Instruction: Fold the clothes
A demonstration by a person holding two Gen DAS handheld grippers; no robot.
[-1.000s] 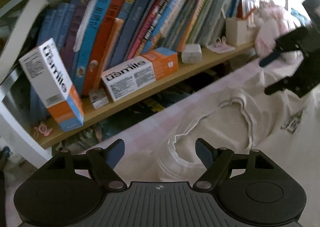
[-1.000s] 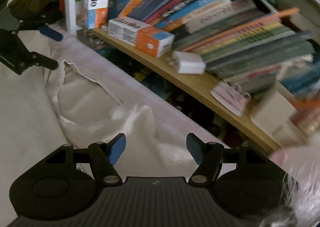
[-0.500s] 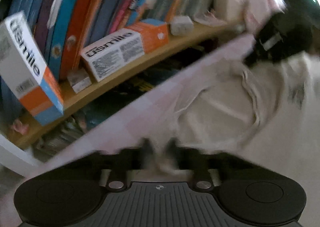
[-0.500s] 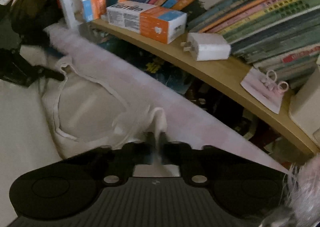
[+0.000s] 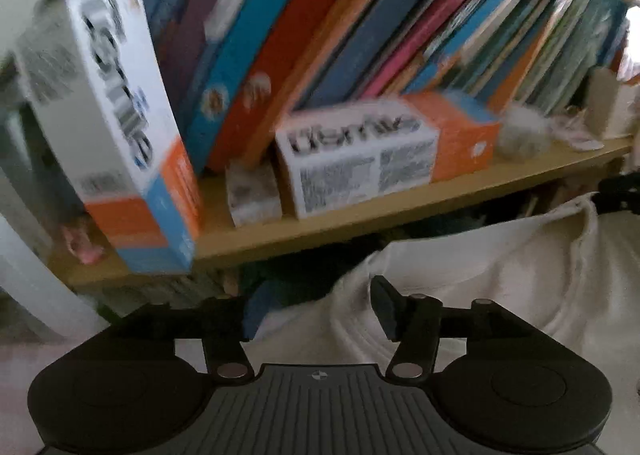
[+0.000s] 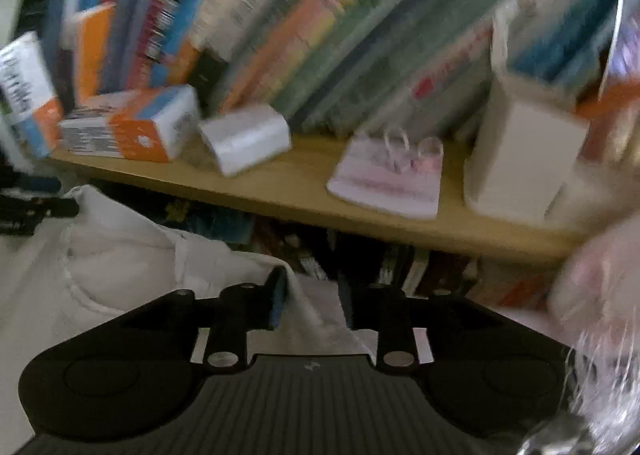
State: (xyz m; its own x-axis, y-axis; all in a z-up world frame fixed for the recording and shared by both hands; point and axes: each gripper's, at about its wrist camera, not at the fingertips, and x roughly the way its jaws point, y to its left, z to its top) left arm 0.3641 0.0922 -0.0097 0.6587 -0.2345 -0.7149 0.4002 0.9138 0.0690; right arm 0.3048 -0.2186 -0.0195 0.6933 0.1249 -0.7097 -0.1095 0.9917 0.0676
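A cream-white garment (image 5: pixel 480 263) is bunched up in front of a bookshelf, its collar edge raised between the two grippers. My left gripper (image 5: pixel 314 295) has a fold of it between its jaws, which are opening and stand well apart. In the right wrist view the same garment (image 6: pixel 120 247) rises to a peak at my right gripper (image 6: pixel 314 283). Its jaws are opening too, narrower, with cloth spanning the gap. Each gripper shows dark at the edge of the other's view: the right gripper (image 5: pixel 620 195) and the left gripper (image 6: pixel 32 211).
A wooden shelf (image 5: pixel 360 223) close ahead carries leaning books (image 5: pixel 360 35), two white-and-orange boxes (image 5: pixel 380 151), a white charger (image 6: pixel 244 139), a pink card of clips (image 6: pixel 384 179) and a white box (image 6: pixel 520 159). Something pink and fluffy (image 6: pixel 600 275) sits at the right.
Both grippers shut on the garment's shoulders half a second ago and now stand parted again. Both views have swung closer to the shelf, and the cloth has bunched up higher.
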